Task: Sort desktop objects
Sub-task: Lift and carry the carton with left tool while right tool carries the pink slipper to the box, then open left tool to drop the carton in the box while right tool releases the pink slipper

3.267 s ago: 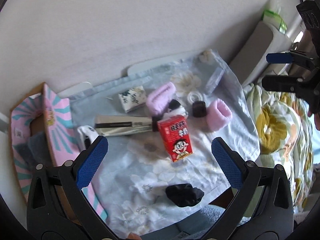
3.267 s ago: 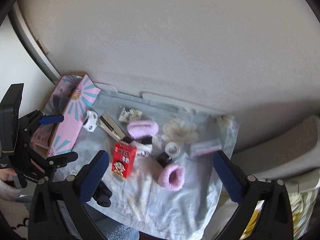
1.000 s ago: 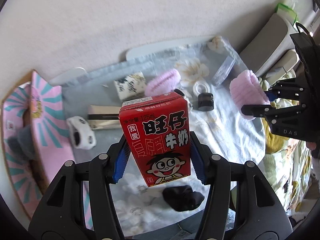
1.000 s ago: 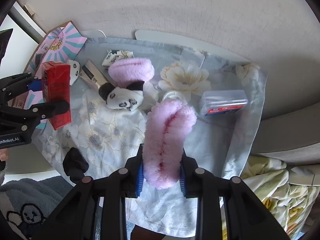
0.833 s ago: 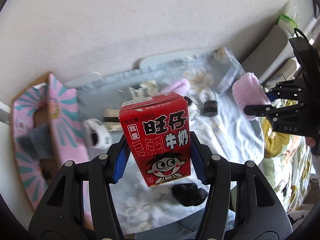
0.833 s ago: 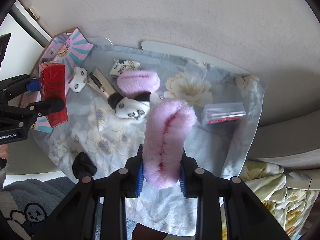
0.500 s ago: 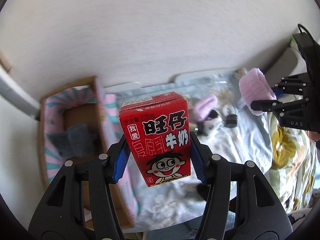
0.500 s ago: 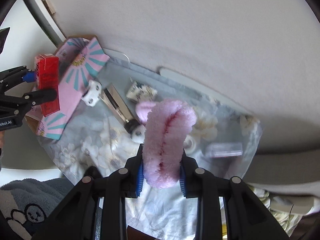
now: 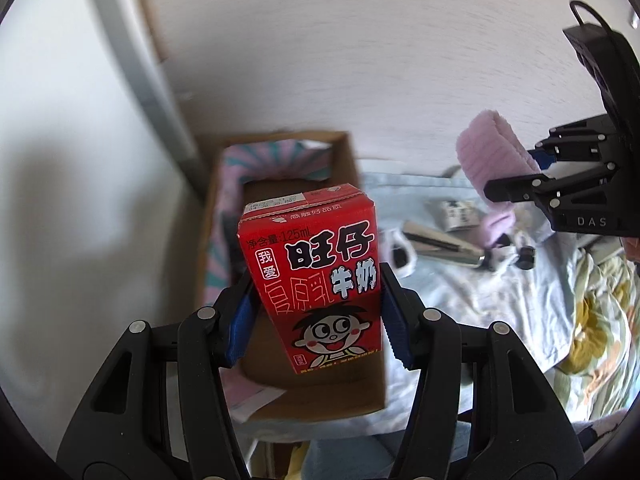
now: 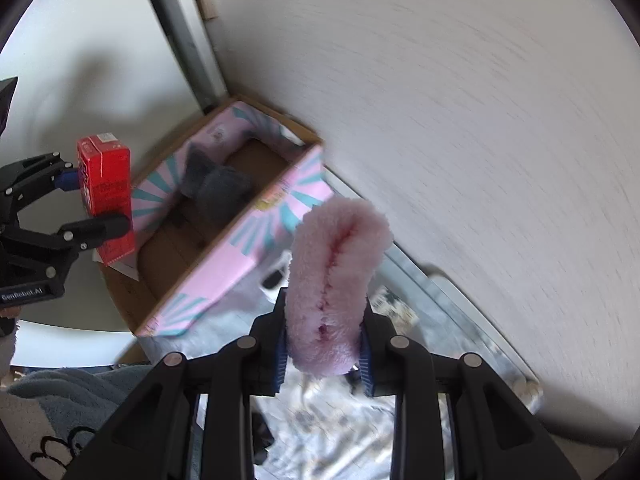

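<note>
My left gripper (image 9: 316, 316) is shut on a red milk carton (image 9: 316, 280) and holds it in the air over the near end of an open pink-and-teal cardboard box (image 9: 224, 216). The carton (image 10: 106, 196) and the box (image 10: 236, 240) also show in the right wrist view. My right gripper (image 10: 324, 344) is shut on a fluffy pink wristband (image 10: 336, 280), held above the floral cloth just right of the box. The wristband (image 9: 492, 148) shows at the right in the left wrist view. A grey fuzzy item (image 10: 220, 188) lies inside the box.
On the pale blue floral cloth (image 9: 500, 300) lie a silver tube (image 9: 436, 238), a patterned packet (image 9: 460, 212), a second pink band (image 9: 496, 224) and a small black cap (image 9: 526, 258). A white wall stands behind, a grey post (image 10: 180, 36) at the left.
Both grippers have swung left toward the box, each keeping its object. The carton now hangs over the box's near end and the pink wristband is beside the box's right wall.
</note>
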Demonstrator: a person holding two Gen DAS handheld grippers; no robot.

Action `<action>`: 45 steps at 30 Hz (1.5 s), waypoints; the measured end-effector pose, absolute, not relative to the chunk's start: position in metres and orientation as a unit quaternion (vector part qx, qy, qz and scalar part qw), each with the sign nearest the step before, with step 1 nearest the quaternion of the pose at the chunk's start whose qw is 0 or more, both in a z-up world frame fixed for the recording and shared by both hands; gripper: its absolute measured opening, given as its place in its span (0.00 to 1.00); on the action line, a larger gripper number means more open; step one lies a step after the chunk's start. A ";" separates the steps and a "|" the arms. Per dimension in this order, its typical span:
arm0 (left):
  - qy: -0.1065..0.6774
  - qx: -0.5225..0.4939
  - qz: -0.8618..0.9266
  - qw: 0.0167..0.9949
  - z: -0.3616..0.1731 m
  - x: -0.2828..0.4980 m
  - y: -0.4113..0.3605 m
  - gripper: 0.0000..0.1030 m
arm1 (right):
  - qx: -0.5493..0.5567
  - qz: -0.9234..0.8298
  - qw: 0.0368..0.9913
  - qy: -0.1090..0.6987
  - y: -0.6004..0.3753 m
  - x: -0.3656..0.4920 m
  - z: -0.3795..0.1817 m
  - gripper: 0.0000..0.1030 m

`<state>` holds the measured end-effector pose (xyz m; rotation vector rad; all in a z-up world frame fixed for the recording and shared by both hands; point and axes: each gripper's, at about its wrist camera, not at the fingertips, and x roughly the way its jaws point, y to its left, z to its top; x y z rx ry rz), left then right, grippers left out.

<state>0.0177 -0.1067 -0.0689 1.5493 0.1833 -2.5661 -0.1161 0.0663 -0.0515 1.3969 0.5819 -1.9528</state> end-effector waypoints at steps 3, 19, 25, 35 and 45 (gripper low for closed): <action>0.066 0.516 -0.849 0.092 -0.073 0.031 -0.124 0.51 | 0.530 -0.735 0.353 0.234 0.032 -0.114 -0.053 0.26; 0.121 0.553 -0.816 0.117 -0.123 0.067 -0.152 0.51 | 0.567 -0.647 0.426 0.281 -0.097 -0.099 -0.110 0.26; 0.131 0.563 -0.808 0.115 -0.133 0.064 -0.154 0.51 | 0.589 -0.619 0.433 0.285 -0.104 -0.091 -0.137 0.26; 0.155 0.579 -0.797 0.079 -0.146 0.059 -0.150 1.00 | 0.615 -0.593 0.438 0.280 -0.105 -0.087 -0.146 0.58; 0.144 0.578 -0.801 0.063 -0.145 0.053 -0.146 1.00 | 0.600 -0.622 0.433 0.257 -0.088 -0.091 -0.147 1.00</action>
